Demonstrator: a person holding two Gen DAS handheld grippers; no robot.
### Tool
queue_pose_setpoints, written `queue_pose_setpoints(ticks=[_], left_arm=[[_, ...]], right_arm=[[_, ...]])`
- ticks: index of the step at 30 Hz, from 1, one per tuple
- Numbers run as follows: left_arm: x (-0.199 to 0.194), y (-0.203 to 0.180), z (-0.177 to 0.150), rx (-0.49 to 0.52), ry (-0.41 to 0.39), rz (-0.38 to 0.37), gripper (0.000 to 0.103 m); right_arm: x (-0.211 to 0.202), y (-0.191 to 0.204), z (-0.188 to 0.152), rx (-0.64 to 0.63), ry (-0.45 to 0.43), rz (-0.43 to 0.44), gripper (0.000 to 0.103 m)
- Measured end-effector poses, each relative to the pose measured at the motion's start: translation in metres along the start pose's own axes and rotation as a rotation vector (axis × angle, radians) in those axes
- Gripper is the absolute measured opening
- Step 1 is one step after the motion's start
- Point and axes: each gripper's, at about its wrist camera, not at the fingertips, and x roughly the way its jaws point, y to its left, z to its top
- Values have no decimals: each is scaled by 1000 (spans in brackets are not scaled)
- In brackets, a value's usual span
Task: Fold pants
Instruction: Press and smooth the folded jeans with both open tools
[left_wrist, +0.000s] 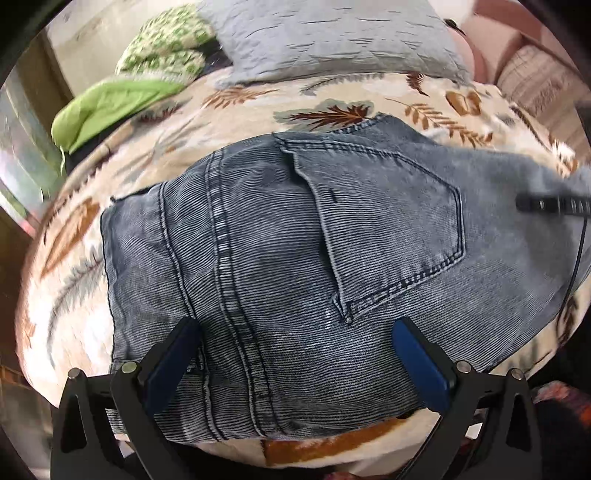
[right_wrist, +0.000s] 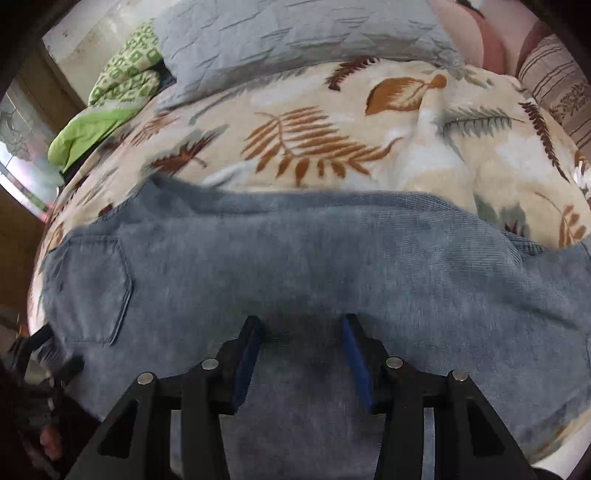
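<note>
Blue-grey denim pants (left_wrist: 280, 266) lie flat on a leaf-patterned bedspread (left_wrist: 332, 96), back pocket (left_wrist: 388, 229) up, waist end to the left. My left gripper (left_wrist: 295, 325) is open and empty, just above the seat of the pants near their front edge. In the right wrist view the pants (right_wrist: 314, 266) stretch across the bed, pocket (right_wrist: 92, 284) at the left. My right gripper (right_wrist: 303, 321) is open, empty, hovering low over the leg part. Its tip shows at the right in the left wrist view (left_wrist: 546, 203).
A grey pillow (left_wrist: 332, 37) lies at the head of the bed, with a green patterned pillow (left_wrist: 166, 44) and a green cloth (left_wrist: 107, 107) to its left. A striped cushion (right_wrist: 554, 85) sits at the far right. The bedspread (right_wrist: 332, 140) lies beyond the pants.
</note>
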Motion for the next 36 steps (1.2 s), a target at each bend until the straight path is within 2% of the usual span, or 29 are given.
queue_pose_setpoints(ticks=[4, 12, 15, 18, 21, 23, 29, 32, 36], left_arm=[[4, 6, 0, -27, -3, -22, 103], [1, 7, -5, -46, -51, -16, 103], [-3, 10, -8, -70, -79, -32, 103], [-9, 19, -8, -133, -127, -81, 103], [-16, 40, -8, -245, -186, -180, 103], [-17, 50, -7, -295, -198, -195, 103], [-19, 70, -9, -382, -229, -194, 103], [-18, 71, -9, -364, -235, -168, 103], [-8, 64, -4, -300, -180, -113, 103]], right_arm=[[11, 1, 16, 40, 62, -6, 55], [17, 8, 25, 51, 62, -68, 60], [4, 6, 23, 93, 54, -54, 60], [-18, 9, 25, 109, 0, -40, 60], [-38, 23, 28, 55, -60, -40, 60], [-43, 34, 29, 38, -71, -23, 60], [-31, 73, 28, -4, -35, 47, 60], [-14, 98, 27, -53, -37, 45, 60], [21, 112, 24, -73, 69, 33, 60]])
